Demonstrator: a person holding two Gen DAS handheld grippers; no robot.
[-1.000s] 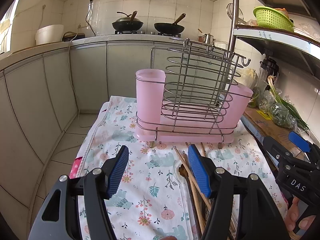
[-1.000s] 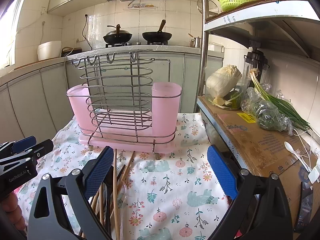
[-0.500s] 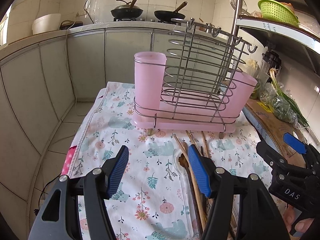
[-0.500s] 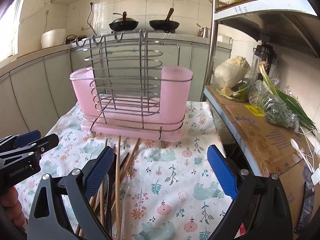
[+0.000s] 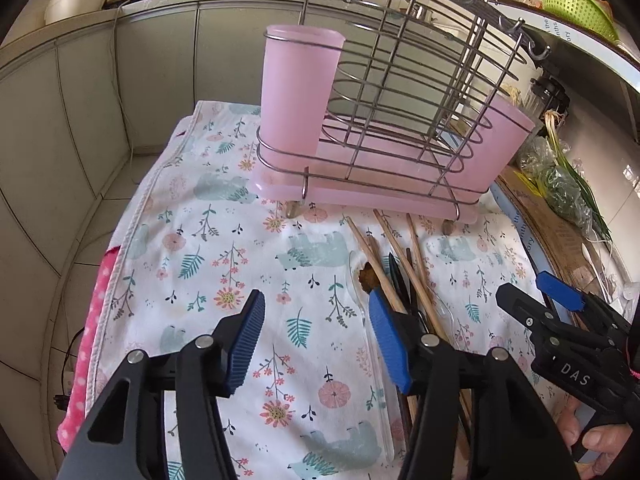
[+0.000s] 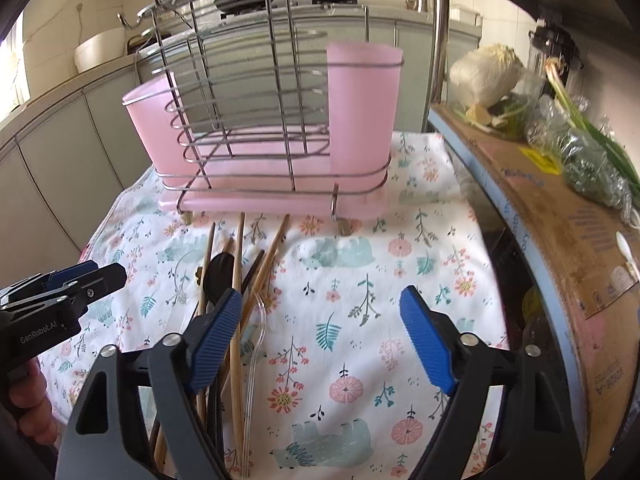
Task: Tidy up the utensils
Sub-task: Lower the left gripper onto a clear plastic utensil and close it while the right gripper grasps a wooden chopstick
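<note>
The left gripper [image 5: 316, 336] has its jaws apart, just closing a little, with only the flowered cloth [image 5: 192, 248] between them; its right pad sits at the edge of the utensils [image 5: 396, 276]. The right gripper [image 6: 320, 340] is also spread, jaws just narrowing, holding nothing; its left pad overlaps the utensils. This pile of chopsticks, a dark spoon [image 6: 219, 276] and a clear plastic one lies on the cloth just in front of the pink rack [image 5: 372, 148]. Only the right view shows the cabbage [image 6: 484, 74] beside the rack; only the left view shows the green basket [image 5: 576, 8] above it.
</note>
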